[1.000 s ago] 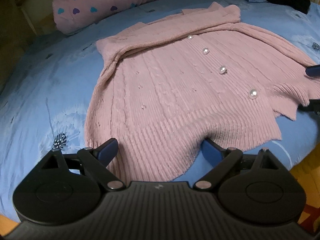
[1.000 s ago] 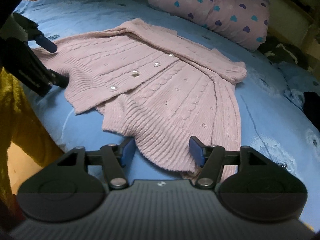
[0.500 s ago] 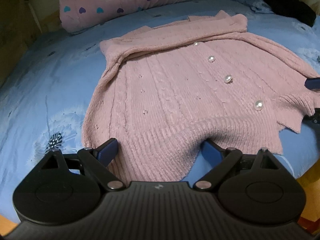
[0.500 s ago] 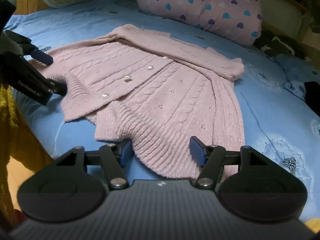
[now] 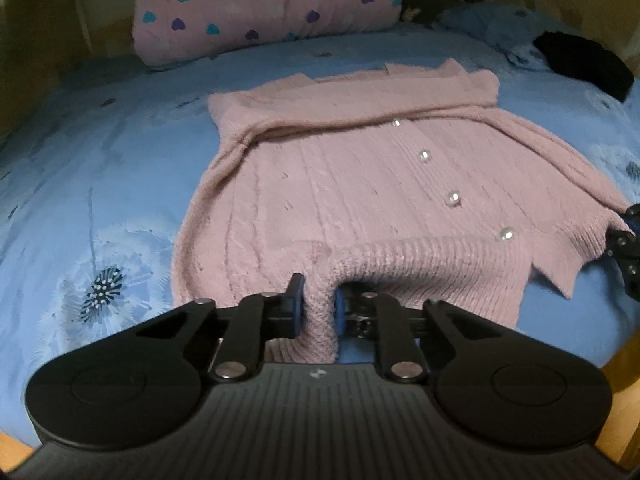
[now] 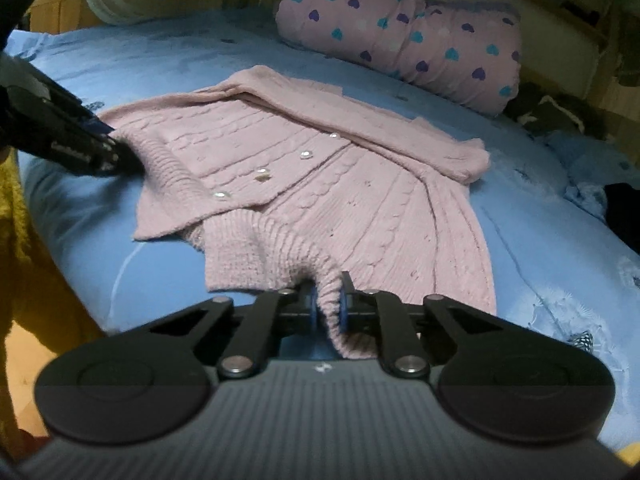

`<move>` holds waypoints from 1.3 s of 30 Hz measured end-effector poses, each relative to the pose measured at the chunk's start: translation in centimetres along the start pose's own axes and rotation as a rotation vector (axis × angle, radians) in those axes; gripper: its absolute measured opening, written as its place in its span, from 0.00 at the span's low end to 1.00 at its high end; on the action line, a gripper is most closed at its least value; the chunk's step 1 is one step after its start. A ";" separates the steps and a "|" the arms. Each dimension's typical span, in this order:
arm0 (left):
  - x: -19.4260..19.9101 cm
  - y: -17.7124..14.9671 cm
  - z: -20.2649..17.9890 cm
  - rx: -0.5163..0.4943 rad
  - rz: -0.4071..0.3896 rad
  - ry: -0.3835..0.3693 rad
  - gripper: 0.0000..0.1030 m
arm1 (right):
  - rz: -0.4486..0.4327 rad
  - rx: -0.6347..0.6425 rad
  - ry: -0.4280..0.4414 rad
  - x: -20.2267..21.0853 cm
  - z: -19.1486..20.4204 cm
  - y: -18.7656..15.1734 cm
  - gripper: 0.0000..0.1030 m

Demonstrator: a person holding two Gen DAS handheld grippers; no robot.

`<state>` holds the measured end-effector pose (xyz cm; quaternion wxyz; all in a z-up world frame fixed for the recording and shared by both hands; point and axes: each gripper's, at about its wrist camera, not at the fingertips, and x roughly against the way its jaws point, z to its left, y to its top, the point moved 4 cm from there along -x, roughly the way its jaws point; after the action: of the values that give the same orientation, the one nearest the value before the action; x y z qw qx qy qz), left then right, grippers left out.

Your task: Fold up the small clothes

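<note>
A pink cable-knit cardigan (image 5: 360, 184) with pearly buttons lies spread on the blue bedsheet (image 5: 100, 168), its sleeves folded across the top. My left gripper (image 5: 318, 300) is closing on a pinched ridge of the ribbed hem, and the pads press on it. In the right wrist view the cardigan (image 6: 320, 184) runs away from my right gripper (image 6: 328, 304), whose jaws likewise close on a bunch of hem at the other corner. The left gripper (image 6: 116, 156) shows there at the far hem corner. The right gripper (image 5: 624, 240) peeks in at the left wrist view's right edge.
A pink pillow (image 5: 264, 4) with heart prints lies at the head of the bed. A black cloth (image 5: 584, 60) sits at the far right on the sheet. Yellow fabric (image 6: 16, 248) hangs by the bed's near edge, over the wooden floor.
Both grippers went from open around the hem to shut on it, bunching the knit between the pads. The left one also rolled a little.
</note>
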<state>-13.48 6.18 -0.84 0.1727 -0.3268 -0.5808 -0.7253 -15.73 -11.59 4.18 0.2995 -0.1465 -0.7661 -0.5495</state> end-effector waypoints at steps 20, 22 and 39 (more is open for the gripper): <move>2.1 8.6 -0.4 -0.022 -0.231 0.088 0.13 | -0.166 0.040 -0.094 -0.2 -3.5 6.7 0.10; 1.9 9.7 -0.3 -0.019 -0.248 0.095 0.13 | -0.182 0.045 -0.105 -0.5 -4.0 7.6 0.10; -1.3 19.2 1.4 -0.020 -0.373 0.156 0.13 | -0.313 0.086 -0.212 -3.4 -7.3 14.9 0.09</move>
<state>-0.05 2.20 12.49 0.0764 -0.1578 -0.6089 -0.7736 -2.67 -12.80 14.91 0.1341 -0.0698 -0.8296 -0.5374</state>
